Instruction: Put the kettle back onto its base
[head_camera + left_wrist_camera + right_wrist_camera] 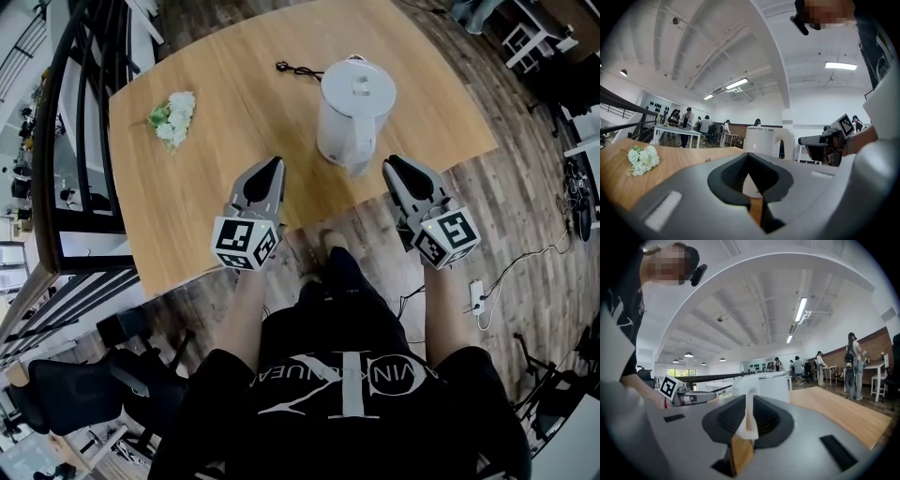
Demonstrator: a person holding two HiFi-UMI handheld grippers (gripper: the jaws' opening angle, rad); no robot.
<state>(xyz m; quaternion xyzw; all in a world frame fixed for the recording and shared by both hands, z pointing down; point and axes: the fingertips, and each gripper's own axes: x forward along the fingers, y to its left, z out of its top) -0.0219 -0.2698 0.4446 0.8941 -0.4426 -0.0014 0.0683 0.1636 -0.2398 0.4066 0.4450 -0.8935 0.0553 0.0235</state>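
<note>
The wooden table (244,122) offers wide bare boards between the white flower bunch (174,119) at its left and the white kettle (354,108) near the front right edge. A thin black cable (295,68) lies just behind the kettle, and a dark railing (70,122) walls off the left side.

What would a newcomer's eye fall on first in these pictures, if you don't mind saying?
The white electric kettle stands out first, upright near the wooden table's near edge, handle toward the person. Next come the two grippers with marker cubes, left gripper and right gripper, held level either side of it. A small white flower bunch lies farther left.
</note>
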